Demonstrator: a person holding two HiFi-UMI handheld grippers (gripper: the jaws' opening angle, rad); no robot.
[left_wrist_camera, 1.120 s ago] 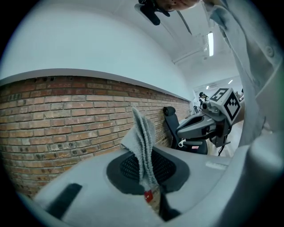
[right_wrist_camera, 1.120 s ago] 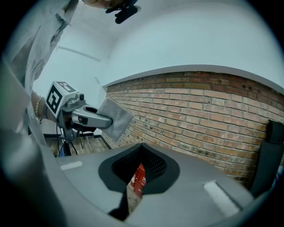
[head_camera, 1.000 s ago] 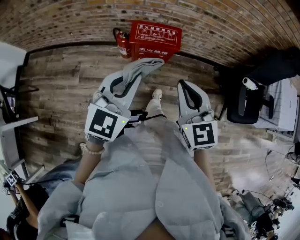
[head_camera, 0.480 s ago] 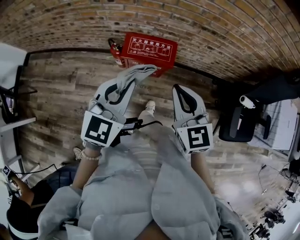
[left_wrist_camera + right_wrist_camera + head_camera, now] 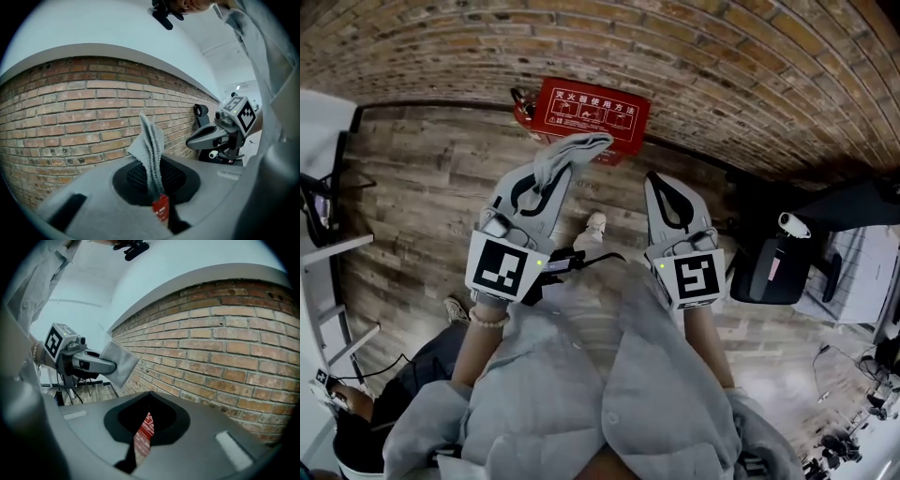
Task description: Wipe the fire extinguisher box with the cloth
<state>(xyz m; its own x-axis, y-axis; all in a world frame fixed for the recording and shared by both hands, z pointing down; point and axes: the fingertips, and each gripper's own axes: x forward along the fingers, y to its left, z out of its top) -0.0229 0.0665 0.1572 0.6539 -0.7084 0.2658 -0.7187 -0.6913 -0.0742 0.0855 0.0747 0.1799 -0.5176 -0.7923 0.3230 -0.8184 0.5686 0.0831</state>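
Head view. The fire extinguisher box stands on the floor against the foot of the brick wall, with an extinguisher just at its left. Before the box, the left gripper and right gripper lie side by side, apart. The cloth sits between the left gripper's jaws and projects past their tips toward the box; contact with it cannot be judged. A chair stands well to the right.
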